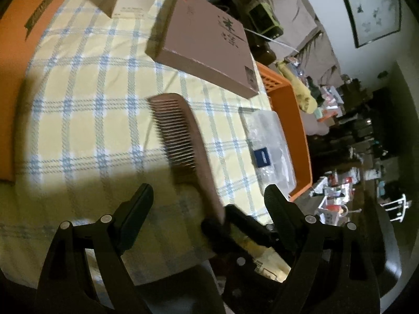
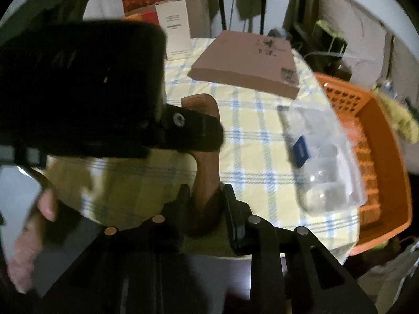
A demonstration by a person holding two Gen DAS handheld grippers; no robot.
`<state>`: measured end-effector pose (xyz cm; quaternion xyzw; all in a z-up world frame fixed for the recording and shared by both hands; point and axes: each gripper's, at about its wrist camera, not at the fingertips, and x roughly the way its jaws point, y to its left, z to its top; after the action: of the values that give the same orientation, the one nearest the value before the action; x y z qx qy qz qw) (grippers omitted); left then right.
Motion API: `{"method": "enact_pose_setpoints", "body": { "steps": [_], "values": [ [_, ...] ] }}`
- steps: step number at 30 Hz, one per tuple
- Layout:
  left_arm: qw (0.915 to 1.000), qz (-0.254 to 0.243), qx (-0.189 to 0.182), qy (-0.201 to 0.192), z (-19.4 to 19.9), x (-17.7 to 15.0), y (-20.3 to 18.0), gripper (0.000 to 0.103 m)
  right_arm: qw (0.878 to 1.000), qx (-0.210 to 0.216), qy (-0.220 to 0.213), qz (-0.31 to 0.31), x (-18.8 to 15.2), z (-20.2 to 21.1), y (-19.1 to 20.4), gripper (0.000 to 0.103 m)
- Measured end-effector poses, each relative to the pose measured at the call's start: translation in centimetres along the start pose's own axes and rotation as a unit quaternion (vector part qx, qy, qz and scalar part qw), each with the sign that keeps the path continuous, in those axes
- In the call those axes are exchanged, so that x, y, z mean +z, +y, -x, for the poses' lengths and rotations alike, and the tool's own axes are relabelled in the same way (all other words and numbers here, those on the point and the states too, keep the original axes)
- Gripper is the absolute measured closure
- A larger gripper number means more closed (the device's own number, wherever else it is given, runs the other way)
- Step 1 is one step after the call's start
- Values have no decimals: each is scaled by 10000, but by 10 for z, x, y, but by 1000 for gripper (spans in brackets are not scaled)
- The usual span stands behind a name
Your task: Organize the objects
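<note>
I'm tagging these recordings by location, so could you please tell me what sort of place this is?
Probably a lived-in home room: a table under a yellow-and-blue checked tablecloth, a framed ink painting on the wall, and cluttered household shelves beyond an orange plastic basket.

Brown wooden comb [image 1: 183, 141], seemingly above tablecloth
</note>
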<state>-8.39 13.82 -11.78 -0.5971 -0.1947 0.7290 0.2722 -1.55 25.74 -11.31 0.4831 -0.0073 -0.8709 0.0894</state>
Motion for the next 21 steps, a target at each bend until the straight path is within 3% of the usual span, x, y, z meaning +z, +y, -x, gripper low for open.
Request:
{"method": "enact_pose_setpoints", "body": {
  "steps": [6, 8, 11, 14, 21],
  "values": [
    [9983, 214, -519, 183, -4, -7, 0, 21, 9914, 1101, 179, -684, -2, 0, -13, 78],
    [9981, 264, -529, 193, -4, -8, 2, 43, 9915, 1094, 147, -689, -1, 1, -13, 78],
    [9976, 323, -577, 216, -3, -7, 5, 65, 9926, 1018, 66, -661, 3, 7, -15, 78],
    [9973, 371, -617, 148, 2, -6, 5, 76, 9928, 1004, -21, -651, 7, 14, -18, 78],
    [9965, 247, -773, -209, 33, 1, -10, 84, 9942, 907, -290, -491, 22, 39, -6, 78]
  ]
}}
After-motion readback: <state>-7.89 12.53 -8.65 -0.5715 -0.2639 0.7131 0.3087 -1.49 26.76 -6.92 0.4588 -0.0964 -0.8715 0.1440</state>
